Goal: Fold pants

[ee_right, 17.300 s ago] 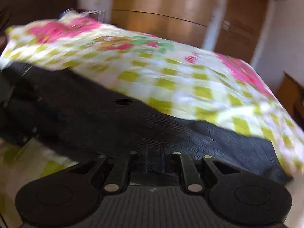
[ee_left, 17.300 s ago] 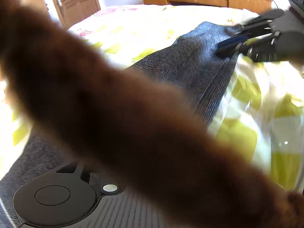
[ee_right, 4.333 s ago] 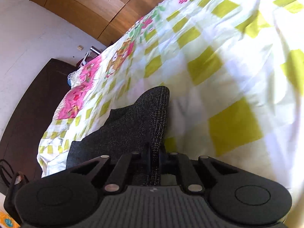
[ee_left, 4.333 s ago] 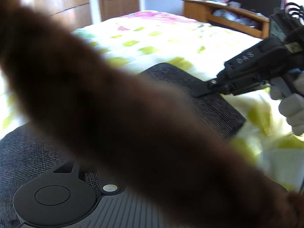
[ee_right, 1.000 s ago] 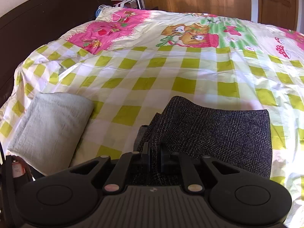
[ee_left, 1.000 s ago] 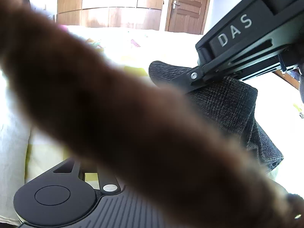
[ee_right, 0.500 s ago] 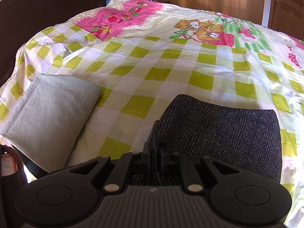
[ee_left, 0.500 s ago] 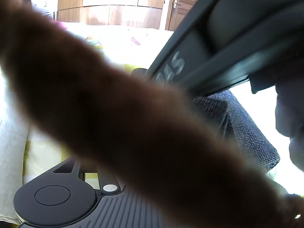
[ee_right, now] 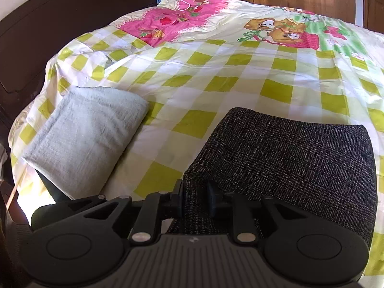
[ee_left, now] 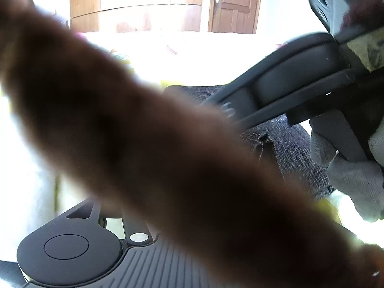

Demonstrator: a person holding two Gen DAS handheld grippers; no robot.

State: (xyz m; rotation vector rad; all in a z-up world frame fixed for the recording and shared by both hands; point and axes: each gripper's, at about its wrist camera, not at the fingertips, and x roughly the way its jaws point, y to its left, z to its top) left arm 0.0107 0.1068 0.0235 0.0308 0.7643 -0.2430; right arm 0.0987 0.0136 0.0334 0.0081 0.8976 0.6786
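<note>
Brown blur masks the left tool [ee_left: 134, 218], its jaws opening, grip unreadable; beyond lie dark pants [ee_left: 288, 141]. In the right wrist view, folded pants [ee_right: 288, 158] rest on the checked bed [ee_right: 240, 76] beside a grey cloth [ee_right: 84, 129], a fold between the right tool's [ee_right: 195, 198] opening jaws.

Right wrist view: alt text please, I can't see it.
Folded dark pants lie on a checked bedspread, their near corner between the opening right claw. A folded grey cloth lies to the left.
</note>
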